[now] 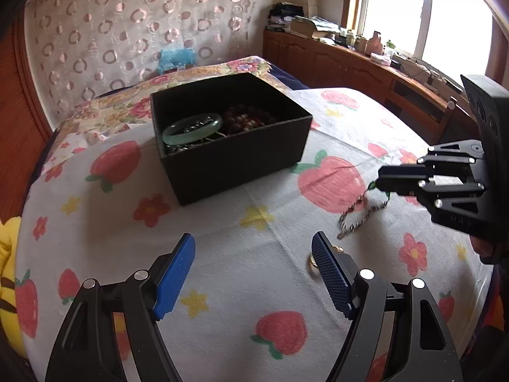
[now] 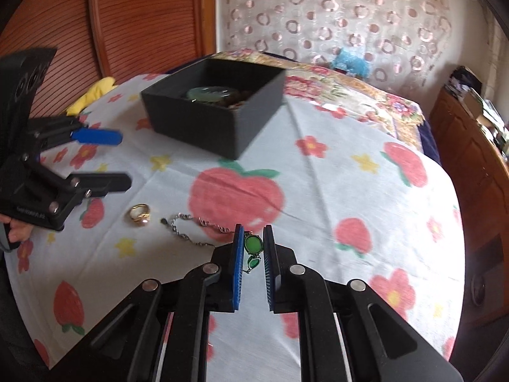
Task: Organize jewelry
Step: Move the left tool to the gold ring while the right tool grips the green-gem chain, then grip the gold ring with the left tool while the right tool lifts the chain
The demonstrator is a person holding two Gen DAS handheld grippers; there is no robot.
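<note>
We're over the bed, working on a strawberry-print sheet (image 1: 222, 222), and the black jewelry box (image 1: 232, 133) sits open ahead of us. Inside it we can see a pale green jade bangle (image 1: 191, 128) leaning along the left side, and a heap of dark brown beads (image 1: 246, 117) beside it toward the right.

Our right gripper (image 2: 253, 238) is down low over the sheet, and between its blue pads (image 2: 237, 270) sits the green stone pendant (image 2: 253, 244) of a silver chain necklace (image 2: 191, 229). The pads are narrowed around the stone with a little daylight showing on the right side, so we can't quite say they're pinching it tight. A smaller green drop hangs just below the big stone. The chain trails off to the left across the sheet in a loose loop, over the edge of a big printed strawberry.

From the left wrist view, that same right gripper (image 1: 380, 183) comes in from the right edge, its tip at the top of the chain (image 1: 359, 213), which lies on the fabric below it.

Our left gripper (image 1: 253, 248) hovers above the sheet with its blue fingers (image 1: 176, 270) spread wide, holding nothing. A gold ring (image 2: 140, 215) lies on the sheet just left of the chain's end, close to the left gripper's nearer finger; in the left wrist view it peeks out partly hidden behind the right-hand finger (image 1: 331, 273).

A yellow cloth (image 2: 90, 94) shows at the far edge of the bed, beyond the box.
</note>
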